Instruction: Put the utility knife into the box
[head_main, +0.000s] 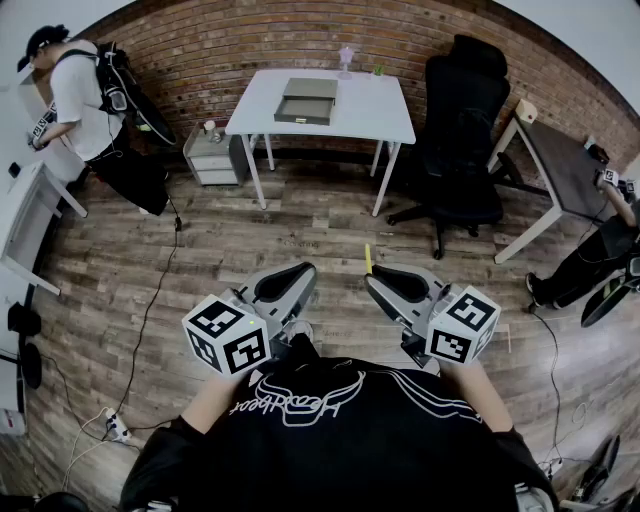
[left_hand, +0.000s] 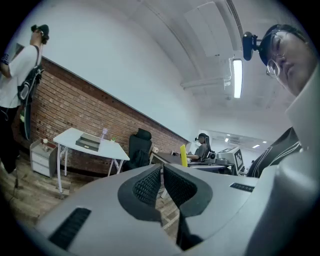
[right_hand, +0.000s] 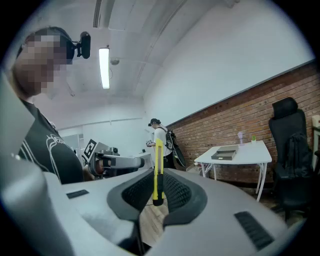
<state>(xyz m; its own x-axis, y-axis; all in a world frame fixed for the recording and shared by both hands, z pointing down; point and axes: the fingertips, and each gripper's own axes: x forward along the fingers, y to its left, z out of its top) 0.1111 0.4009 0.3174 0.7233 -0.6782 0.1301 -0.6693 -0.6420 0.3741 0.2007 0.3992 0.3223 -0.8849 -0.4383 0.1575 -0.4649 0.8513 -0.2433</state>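
A yellow utility knife (head_main: 368, 258) stands upright between the pads of my right gripper (head_main: 376, 281), which is shut on it. In the right gripper view the knife (right_hand: 158, 167) rises above that gripper (right_hand: 158, 187), its dark lower end pinched between the pads. My left gripper (head_main: 303, 272) is held beside it, shut with nothing in it; in its own view the left gripper (left_hand: 162, 172) has its pads almost together. The flat grey box (head_main: 306, 101) lies far ahead on a white table (head_main: 385, 115), seen small as the box (left_hand: 89, 142) and the box (right_hand: 226, 154) in the gripper views.
A black office chair (head_main: 462, 130) stands right of the table, a small drawer cabinet (head_main: 213, 155) left of it. A person (head_main: 85, 95) stands at the far left by a desk. Another desk (head_main: 565, 165) is at the right. Cables (head_main: 150, 310) run over the wooden floor.
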